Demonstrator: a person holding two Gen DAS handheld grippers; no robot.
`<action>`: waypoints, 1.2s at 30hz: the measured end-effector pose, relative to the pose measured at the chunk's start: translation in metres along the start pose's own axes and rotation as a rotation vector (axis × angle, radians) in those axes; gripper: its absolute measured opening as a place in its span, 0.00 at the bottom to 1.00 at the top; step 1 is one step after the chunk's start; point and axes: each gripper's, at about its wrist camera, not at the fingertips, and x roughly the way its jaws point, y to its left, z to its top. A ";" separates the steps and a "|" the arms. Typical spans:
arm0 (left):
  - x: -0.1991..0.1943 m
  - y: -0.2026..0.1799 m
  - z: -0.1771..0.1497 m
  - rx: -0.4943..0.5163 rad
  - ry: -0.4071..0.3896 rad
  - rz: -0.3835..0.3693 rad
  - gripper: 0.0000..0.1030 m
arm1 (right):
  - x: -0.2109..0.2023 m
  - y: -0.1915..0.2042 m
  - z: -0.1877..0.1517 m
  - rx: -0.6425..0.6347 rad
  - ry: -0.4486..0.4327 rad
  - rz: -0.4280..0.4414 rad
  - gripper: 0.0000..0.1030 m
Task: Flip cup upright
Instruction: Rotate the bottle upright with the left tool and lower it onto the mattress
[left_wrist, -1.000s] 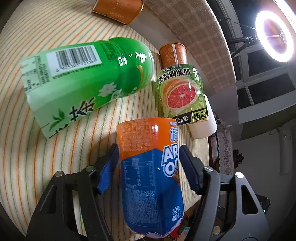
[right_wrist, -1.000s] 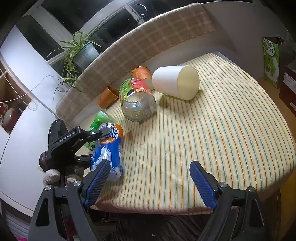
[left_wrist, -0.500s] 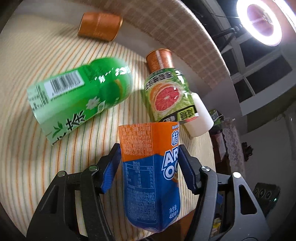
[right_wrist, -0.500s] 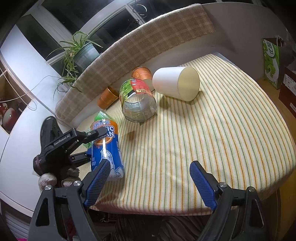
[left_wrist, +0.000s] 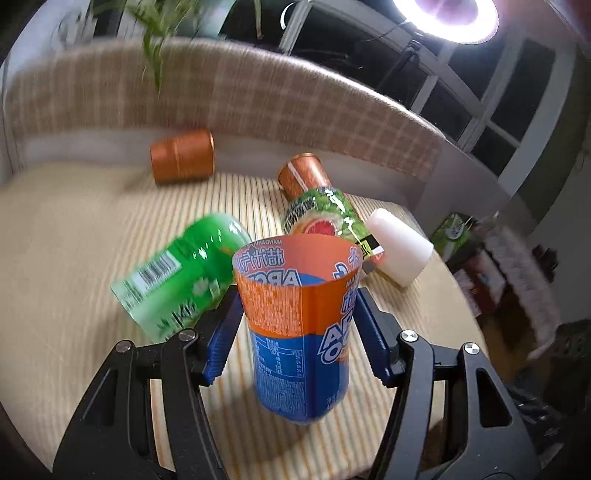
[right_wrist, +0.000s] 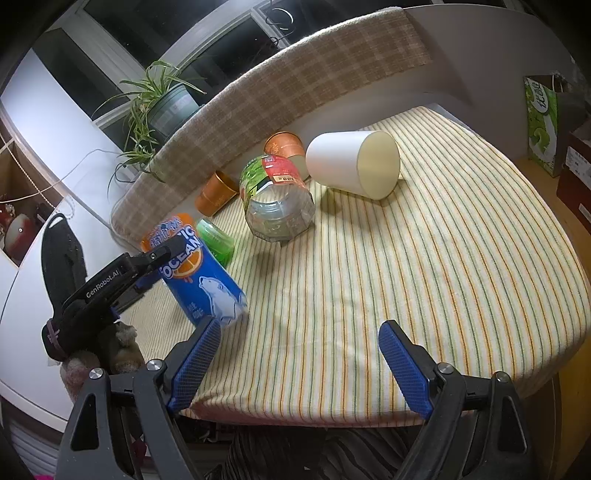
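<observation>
**Six cups on the striped cloth, one in the left tongs**

The left gripper (left_wrist: 295, 328) pinches the blue-and-orange cup (left_wrist: 299, 325), mouth up and tilted, low over the near edge of the table (right_wrist: 424, 266). Five others lie on their sides: a green cup (left_wrist: 181, 277), a grapefruit-label cup (right_wrist: 275, 199), a white cup (right_wrist: 351, 164) and two copper cups (left_wrist: 183, 157) (left_wrist: 304, 179). The right gripper (right_wrist: 299, 365) hangs spread wide, holding nothing. Only the right wrist view shows the grapefruit cup's clear base and the white cup's closed base; only the left shows the held cup's open rim.
</observation>
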 end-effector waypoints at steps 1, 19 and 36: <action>-0.001 -0.002 0.000 0.018 -0.010 0.012 0.60 | 0.000 0.000 0.000 -0.001 -0.001 -0.001 0.87; 0.005 -0.028 -0.005 0.155 -0.042 0.064 0.60 | -0.007 0.004 0.001 -0.046 -0.034 -0.060 0.87; 0.009 -0.028 -0.009 0.127 -0.010 0.000 0.64 | -0.007 0.003 0.001 -0.038 -0.036 -0.067 0.87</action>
